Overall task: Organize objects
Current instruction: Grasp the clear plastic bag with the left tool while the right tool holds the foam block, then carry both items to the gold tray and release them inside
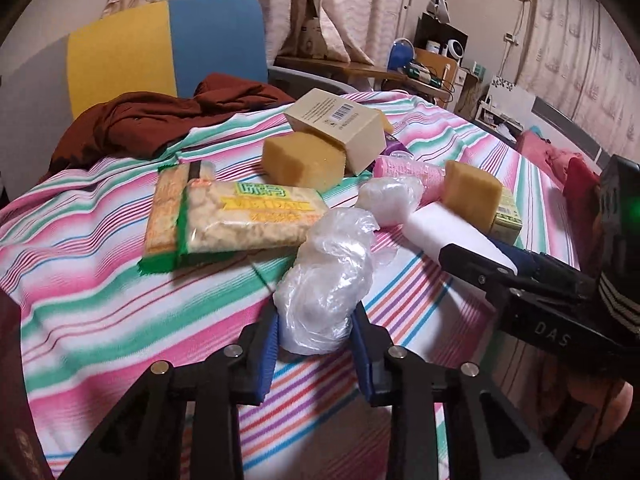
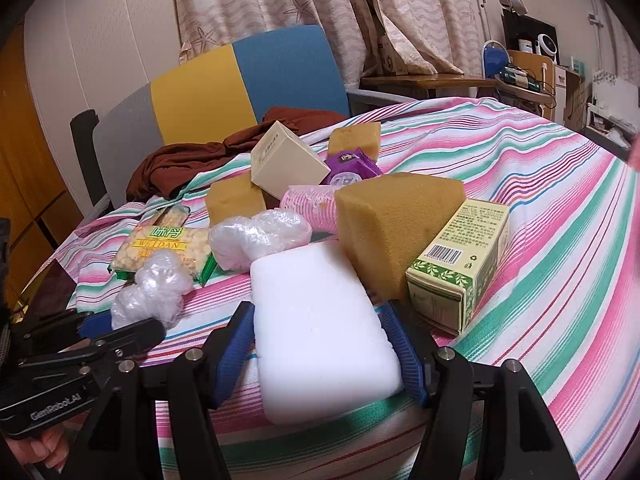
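Note:
In the left wrist view my left gripper [image 1: 316, 316] is shut on a crumpled clear plastic bundle [image 1: 328, 276] that rests on the striped cloth [image 1: 100, 280]. The right wrist view shows that same gripper [image 2: 124, 324] low at the left, with the bundle [image 2: 152, 292] sticking out of it. My right gripper [image 2: 318, 312] is shut on a white foam block [image 2: 320, 344], one blue pad against each long side. From the left wrist view the right gripper [image 1: 464, 244] comes in from the right with the block [image 1: 432, 228].
On the cloth lie a snack packet [image 1: 236, 216], a second plastic bundle [image 2: 260, 236], yellow sponges [image 2: 396, 224], a beige box [image 1: 340, 128], a green box [image 2: 460, 268], a pink roll [image 2: 308, 200] and a purple packet [image 2: 352, 168]. Brown clothing [image 1: 160, 120] and a chair [image 1: 160, 48] stand behind.

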Demonstrator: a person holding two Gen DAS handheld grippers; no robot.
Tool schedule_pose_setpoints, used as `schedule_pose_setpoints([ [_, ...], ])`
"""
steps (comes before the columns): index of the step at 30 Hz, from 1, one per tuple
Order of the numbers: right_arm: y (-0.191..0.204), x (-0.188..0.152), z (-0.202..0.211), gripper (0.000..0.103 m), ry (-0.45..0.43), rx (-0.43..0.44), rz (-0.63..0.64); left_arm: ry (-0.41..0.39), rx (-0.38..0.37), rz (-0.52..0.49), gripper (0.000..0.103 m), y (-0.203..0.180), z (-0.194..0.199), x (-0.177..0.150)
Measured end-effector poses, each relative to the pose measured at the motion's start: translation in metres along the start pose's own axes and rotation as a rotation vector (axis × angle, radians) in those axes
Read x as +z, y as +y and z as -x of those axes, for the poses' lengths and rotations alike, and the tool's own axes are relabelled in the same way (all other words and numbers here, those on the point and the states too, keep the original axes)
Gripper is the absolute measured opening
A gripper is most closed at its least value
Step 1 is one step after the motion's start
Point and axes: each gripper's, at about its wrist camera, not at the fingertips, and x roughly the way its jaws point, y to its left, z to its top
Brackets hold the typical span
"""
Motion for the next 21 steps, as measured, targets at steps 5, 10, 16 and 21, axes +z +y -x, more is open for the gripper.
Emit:
schedule_pose_setpoints([
  [5,0.004,0.000,0.001,0.063,0.002,-0.028,0.020,-0.010,-0.002,0.026,0.031,0.002,0.009,-0.009],
  [10,0.010,-0.002,0.009,0.061,0.025,-0.024,0.005,-0.006,-0.007,0.055,0.030,0.006,0.017,-0.017],
  [16,0.024,-0.008,0.029,0.060,0.051,0.033,-0.084,0.005,-0.006,0.052,0.030,0.006,0.029,-0.026],
  [21,0.045,-0.008,0.050,0.061,0.038,0.077,-0.068,-0.013,-0.049,0.125,0.030,0.019,0.056,-0.041],
])
